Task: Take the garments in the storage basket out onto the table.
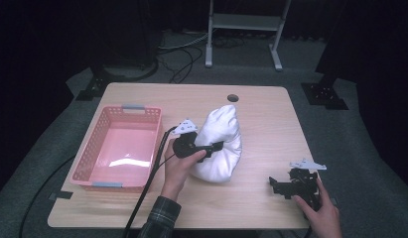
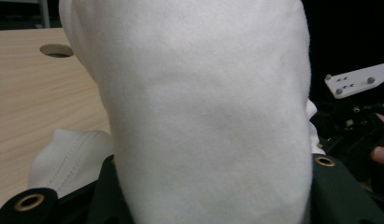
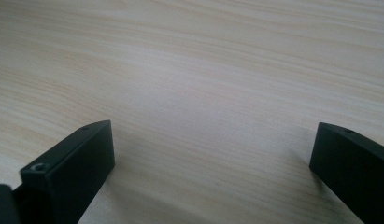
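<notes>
High view: left gripper [image 1: 217, 146] pinches white cloth [image 1: 219, 144] (right gripper [image 1: 277, 184] wide apart).

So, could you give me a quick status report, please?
Left gripper shut on bunched white cloth. Right gripper open, resting on table. Pink plastic basket empty.

Light wooden table [image 1: 261, 129], round hole [image 1: 233, 97] near the frame's upper centre. Pink basket [image 1: 95, 144] on its left part, bunched white cloth [image 1: 221, 148] at centre. Right gripper [image 1: 274, 182] rests lower right.

No legible text or labels anywhere
</notes>
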### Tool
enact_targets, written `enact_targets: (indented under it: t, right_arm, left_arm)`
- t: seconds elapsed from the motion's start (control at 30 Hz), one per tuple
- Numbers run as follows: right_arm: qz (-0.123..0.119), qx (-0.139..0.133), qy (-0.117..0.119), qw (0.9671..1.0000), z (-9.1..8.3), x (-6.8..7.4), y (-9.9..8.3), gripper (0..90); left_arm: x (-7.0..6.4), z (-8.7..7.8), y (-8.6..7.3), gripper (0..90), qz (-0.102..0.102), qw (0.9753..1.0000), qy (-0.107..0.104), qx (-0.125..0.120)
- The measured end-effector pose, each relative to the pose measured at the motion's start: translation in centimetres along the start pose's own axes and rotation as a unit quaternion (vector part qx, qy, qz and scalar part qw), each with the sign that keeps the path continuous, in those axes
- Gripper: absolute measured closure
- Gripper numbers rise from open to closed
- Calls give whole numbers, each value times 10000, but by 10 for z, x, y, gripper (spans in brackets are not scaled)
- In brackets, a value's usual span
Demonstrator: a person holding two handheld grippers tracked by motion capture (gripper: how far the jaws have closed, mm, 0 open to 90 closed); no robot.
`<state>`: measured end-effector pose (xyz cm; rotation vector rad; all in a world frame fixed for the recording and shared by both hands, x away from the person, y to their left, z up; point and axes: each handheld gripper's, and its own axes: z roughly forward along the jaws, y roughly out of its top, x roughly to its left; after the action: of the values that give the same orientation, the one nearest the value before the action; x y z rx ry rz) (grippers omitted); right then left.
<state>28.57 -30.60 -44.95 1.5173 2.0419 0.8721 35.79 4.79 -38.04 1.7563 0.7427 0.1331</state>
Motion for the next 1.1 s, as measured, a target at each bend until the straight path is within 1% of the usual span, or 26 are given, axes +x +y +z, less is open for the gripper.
enact_targets:
  t: [0.1,0.27,0.3,0.33,0.37,0.4,0.5,0.63,0.7,0.77,1.0,1.1]
  right_arm:
    - [-13,3,-3,10000,0,0,0,0]
    - [-13,4,-3,10000,0,0,0,0]
    - [-15,5,-3,10000,0,0,0,0]
    - [-15,5,-3,10000,0,0,0,0]
    - [-14,4,-3,10000,0,0,0,0]
    - [-13,5,-3,10000,0,0,0,0]
    - [-14,5,-3,10000,0,0,0,0]
    - [-17,7,-3,10000,0,0,0,0]
    - [-16,6,-3,10000,0,0,0,0]
    - [-15,5,-3,10000,0,0,0,0]
    - [-15,5,-3,10000,0,0,0,0]
    - [-16,4,-3,10000,0,0,0,0]
  left_arm:
    - [1,3,-3,506,-8,10000,37,72]
    - [3,9,-7,505,-4,9995,145,295]
    - [4,11,-8,505,-32,9991,174,392]
    - [4,11,-8,505,-32,9991,174,392]
    - [4,12,-9,505,-27,9988,210,442]
    - [5,14,-11,504,-23,9981,247,557]
    - [5,16,-12,503,-45,9976,279,628]
    - [6,18,-13,502,-26,9964,338,782]
    - [5,20,-13,502,-8,9954,404,865]
    - [4,21,-13,502,15,9951,420,895]
    - [3,27,-13,499,131,9909,586,1201]
    - [2,30,-13,497,135,9889,632,1335]
